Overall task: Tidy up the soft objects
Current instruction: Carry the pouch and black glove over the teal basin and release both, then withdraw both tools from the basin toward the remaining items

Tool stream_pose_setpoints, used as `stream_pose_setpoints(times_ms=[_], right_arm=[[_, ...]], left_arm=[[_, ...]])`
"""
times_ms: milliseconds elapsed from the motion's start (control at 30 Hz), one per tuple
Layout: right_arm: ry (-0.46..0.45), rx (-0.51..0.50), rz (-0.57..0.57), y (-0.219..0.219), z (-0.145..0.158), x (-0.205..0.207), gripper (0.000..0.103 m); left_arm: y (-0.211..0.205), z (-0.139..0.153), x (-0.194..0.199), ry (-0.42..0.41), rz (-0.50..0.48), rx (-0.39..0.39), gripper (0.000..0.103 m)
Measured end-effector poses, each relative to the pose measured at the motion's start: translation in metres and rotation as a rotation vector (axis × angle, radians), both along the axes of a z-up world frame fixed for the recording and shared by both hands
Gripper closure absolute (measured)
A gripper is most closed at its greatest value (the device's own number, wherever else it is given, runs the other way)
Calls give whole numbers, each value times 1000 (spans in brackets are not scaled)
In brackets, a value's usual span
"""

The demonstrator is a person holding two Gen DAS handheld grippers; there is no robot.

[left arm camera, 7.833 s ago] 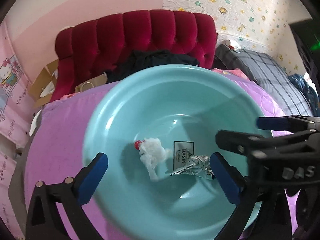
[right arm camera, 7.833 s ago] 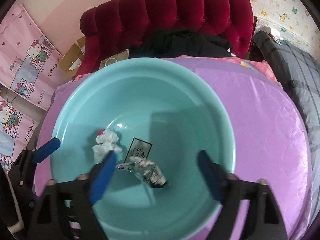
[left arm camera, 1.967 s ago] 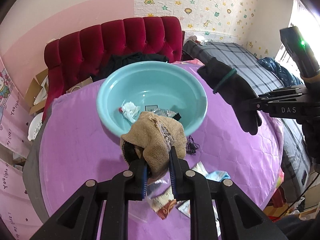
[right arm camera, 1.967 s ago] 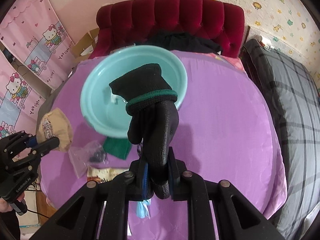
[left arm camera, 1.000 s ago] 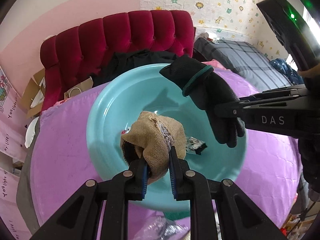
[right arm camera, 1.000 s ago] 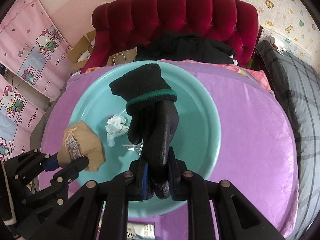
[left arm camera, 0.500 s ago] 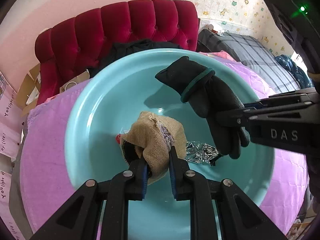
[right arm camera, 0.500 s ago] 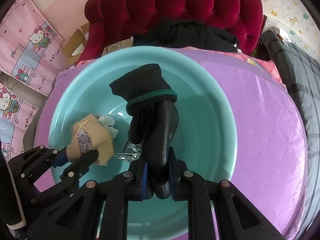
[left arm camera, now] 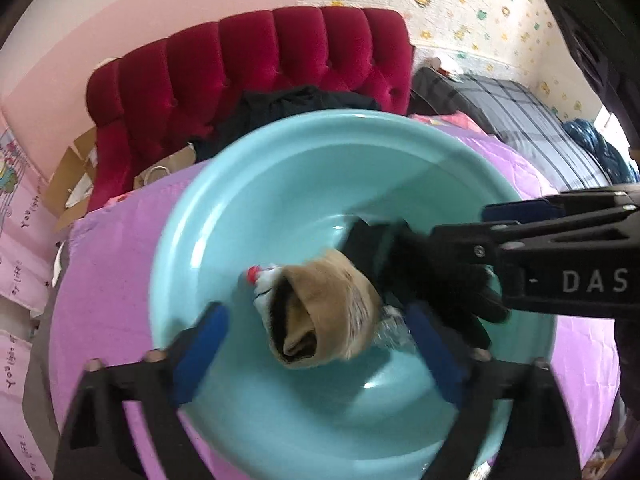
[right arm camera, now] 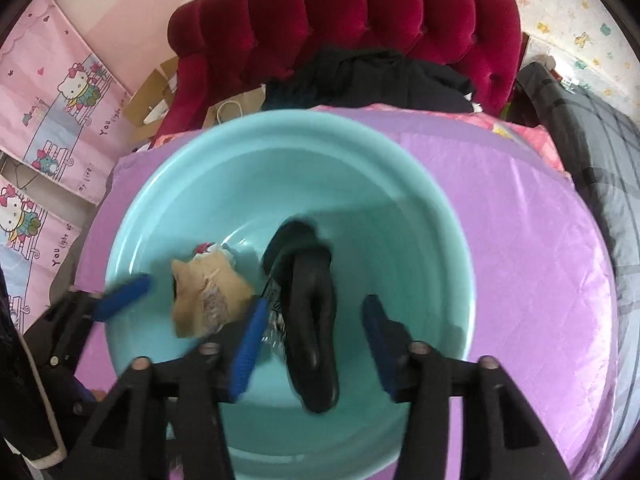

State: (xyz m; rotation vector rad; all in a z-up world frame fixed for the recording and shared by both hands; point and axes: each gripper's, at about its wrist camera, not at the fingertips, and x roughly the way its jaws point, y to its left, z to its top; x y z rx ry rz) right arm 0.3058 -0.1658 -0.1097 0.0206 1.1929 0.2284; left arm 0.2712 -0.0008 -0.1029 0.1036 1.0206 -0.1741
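Note:
A teal basin fills both views. My left gripper is over it, its jaws opening wide. The tan burlap pouch is loose between its blue pads, blurred and dropping onto the basin floor. My right gripper is opening too, and the black glove lies free between its pads, which stand apart from it. The left wrist view shows the glove under the right gripper. In the right wrist view the pouch sits to the glove's left, in the basin.
A crumpled white tissue and a foil wrapper lie in the basin. The basin stands on a purple quilted cover. Behind are a red tufted headboard, black clothing and cardboard boxes. A plaid bed is at the right.
Both grippers have gone from shut to open. The burlap pouch and the black glove have left the pads and dropped into the basin. Both grippers sit a little lower.

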Motion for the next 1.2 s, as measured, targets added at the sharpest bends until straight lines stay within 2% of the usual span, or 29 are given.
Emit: stream_pose_setpoints(times_ms=[33,67,167,200,333,567,1033,1200], right_arm=[[-8,-4,-7,-1,2,-1,38],[-12,-7,-10,-1,4,-1,26],[-25,-5,-26,-2,8,-3,4],[-23,-2,-31,-3,8,-5,2],[-30,-33,-28,-3,10,-11,0],[-52,-23,-7,1,25,-36,0],[-90,-34,-39,-3,43,-93,0],[-96,-32,-46,-6,48,-115,0]], left_arm=[[2,2,-1,-9,11,8,0],[3,3,0,-12,17,11,0],[3,8,-5,-24,22,22,0],[4,9,-6,-24,19,25,0],[2,15,-14,-24,5,35,0],[1,25,-35,-22,16,-3,0],[-4,46,-91,-70,-16,43,0],[1,55,-110,-87,-9,36,0]])
